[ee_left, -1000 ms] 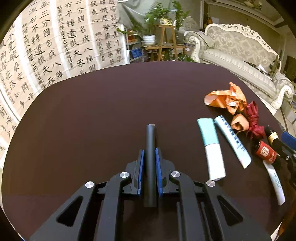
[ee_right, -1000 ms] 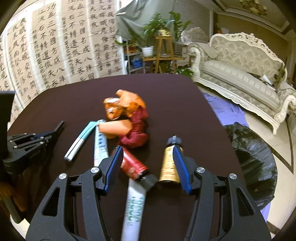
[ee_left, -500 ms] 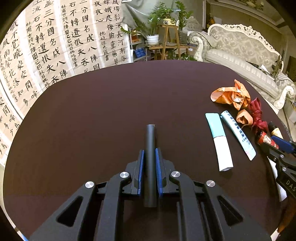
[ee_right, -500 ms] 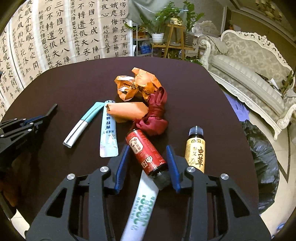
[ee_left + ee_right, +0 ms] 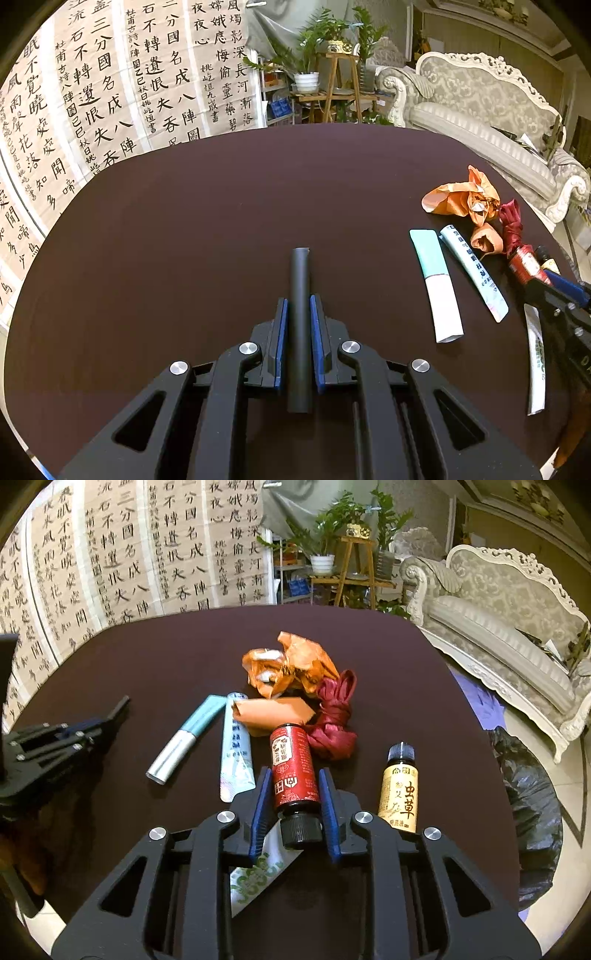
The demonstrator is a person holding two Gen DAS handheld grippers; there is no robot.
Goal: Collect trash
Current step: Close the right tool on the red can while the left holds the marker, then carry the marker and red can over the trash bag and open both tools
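Observation:
My left gripper [image 5: 298,317] is shut on a black tube [image 5: 300,288] held above the dark table [image 5: 184,221]. My right gripper [image 5: 293,794] is shut on a small red bottle [image 5: 291,764] with a black cap, lying on the table. Beside it are a gold-label bottle [image 5: 400,794], a red ribbon bundle [image 5: 334,716], crumpled orange wrappers [image 5: 291,668], a teal-and-white tube [image 5: 188,734], a pale blue tube [image 5: 236,753] and a white-green tube [image 5: 258,875] under the bottle. In the left wrist view the trash lies at the right, with the orange wrappers [image 5: 461,199] farthest.
A black trash bag [image 5: 532,812] sits on the floor right of the table. A white sofa [image 5: 498,627] stands beyond it. Plants on a wooden stand [image 5: 354,568] and calligraphy sheets [image 5: 110,554] are behind the table.
My right gripper moved forward and closed on the red bottle, which had lain between open jaws. My left gripper stays shut on the black tube.

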